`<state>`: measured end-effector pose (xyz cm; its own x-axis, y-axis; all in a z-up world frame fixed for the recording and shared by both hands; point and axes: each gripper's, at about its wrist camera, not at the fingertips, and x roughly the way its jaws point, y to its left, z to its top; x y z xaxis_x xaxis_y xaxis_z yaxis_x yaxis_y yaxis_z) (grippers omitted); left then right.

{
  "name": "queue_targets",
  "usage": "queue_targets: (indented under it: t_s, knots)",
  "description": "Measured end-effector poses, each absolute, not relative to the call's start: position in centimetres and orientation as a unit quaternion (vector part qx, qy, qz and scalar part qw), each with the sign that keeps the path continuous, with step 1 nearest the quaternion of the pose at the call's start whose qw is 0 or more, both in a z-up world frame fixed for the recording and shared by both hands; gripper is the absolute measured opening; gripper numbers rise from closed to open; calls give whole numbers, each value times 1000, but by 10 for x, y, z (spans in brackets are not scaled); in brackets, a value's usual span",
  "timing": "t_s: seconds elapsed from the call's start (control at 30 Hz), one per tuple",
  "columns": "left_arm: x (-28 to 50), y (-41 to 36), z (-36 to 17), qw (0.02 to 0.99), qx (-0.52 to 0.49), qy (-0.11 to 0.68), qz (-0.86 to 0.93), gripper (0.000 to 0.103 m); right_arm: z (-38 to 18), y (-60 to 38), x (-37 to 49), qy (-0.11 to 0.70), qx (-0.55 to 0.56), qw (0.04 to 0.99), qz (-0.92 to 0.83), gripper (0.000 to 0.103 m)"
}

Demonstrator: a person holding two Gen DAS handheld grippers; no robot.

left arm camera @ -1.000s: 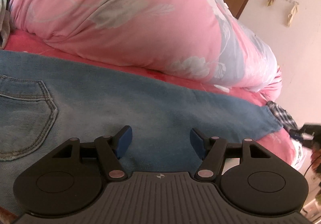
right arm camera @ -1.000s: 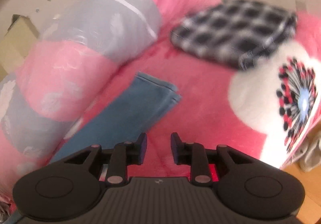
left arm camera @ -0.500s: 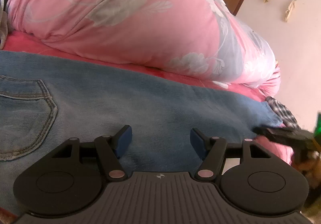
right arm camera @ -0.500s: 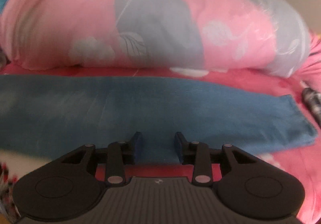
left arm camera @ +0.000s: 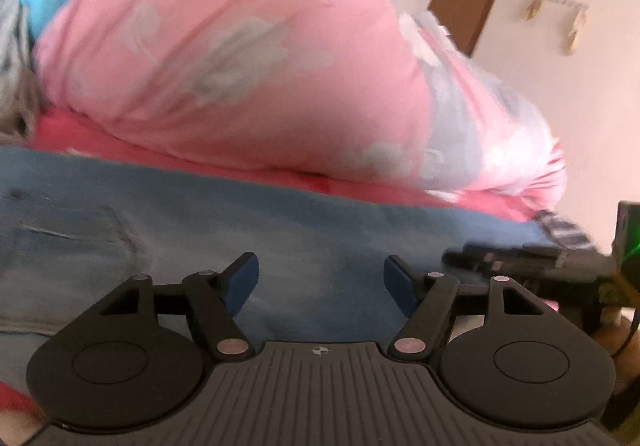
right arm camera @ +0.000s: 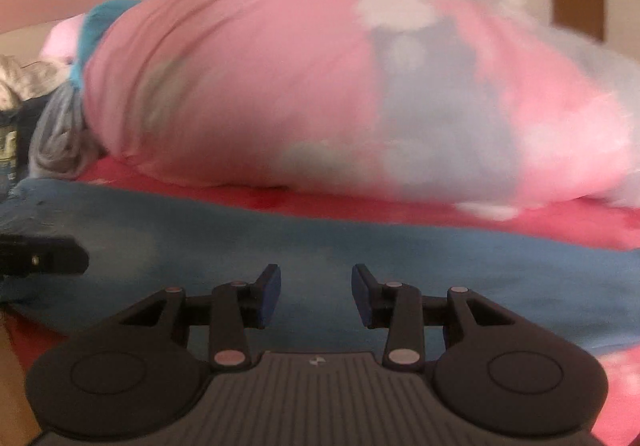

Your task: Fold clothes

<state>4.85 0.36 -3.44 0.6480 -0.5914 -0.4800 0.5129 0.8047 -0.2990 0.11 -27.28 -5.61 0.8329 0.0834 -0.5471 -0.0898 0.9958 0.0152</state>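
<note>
A pair of blue jeans [left arm camera: 280,230] lies flat and lengthwise across the pink bed, back pocket [left arm camera: 68,242] at the left. My left gripper [left arm camera: 320,282] is open and empty, low over the jeans' middle. My right gripper [right arm camera: 316,294] is open and empty over the jeans' leg [right arm camera: 400,258]. The right gripper also shows at the right edge of the left wrist view [left arm camera: 520,262]. The left gripper shows at the left edge of the right wrist view [right arm camera: 44,260].
A big pink and grey floral quilt [left arm camera: 260,66] is piled along the far side of the jeans. A checked garment [left arm camera: 564,230] lies past the leg end. Grey clothes [right arm camera: 60,138] are heaped at the waist end. A brown door [left arm camera: 468,2] is behind.
My right gripper has swung from the bed's foot to over the jeans' leg and opened wider. It has come into the left wrist view. The left gripper shifted slightly.
</note>
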Motion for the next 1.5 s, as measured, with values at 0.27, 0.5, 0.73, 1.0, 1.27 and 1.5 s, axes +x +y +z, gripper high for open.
queue_targets:
  t_s: [0.27,0.5,0.73,1.0,1.27,1.5]
  knots:
    - [70,25,-56,900,-103,332,-263,74,-74,-250,-31,304,-43,951,43,42]
    - [69,26,-56,900,-114,330,-262,74,-56,-220,-12,279,-32,957,73,42]
    - [73,40,-58,888,-169,330,-271,74,-84,-174,-23,282,-91,949,110,41]
    - [71,41,-58,890,-173,325,-269,74,-61,-167,-10,252,-83,957,120,41]
    - [71,44,-58,888,-185,323,-271,74,-88,-161,-24,268,-70,952,129,41]
    - [67,46,-57,891,-184,316,-268,74,-59,-160,-21,241,-47,959,140,41]
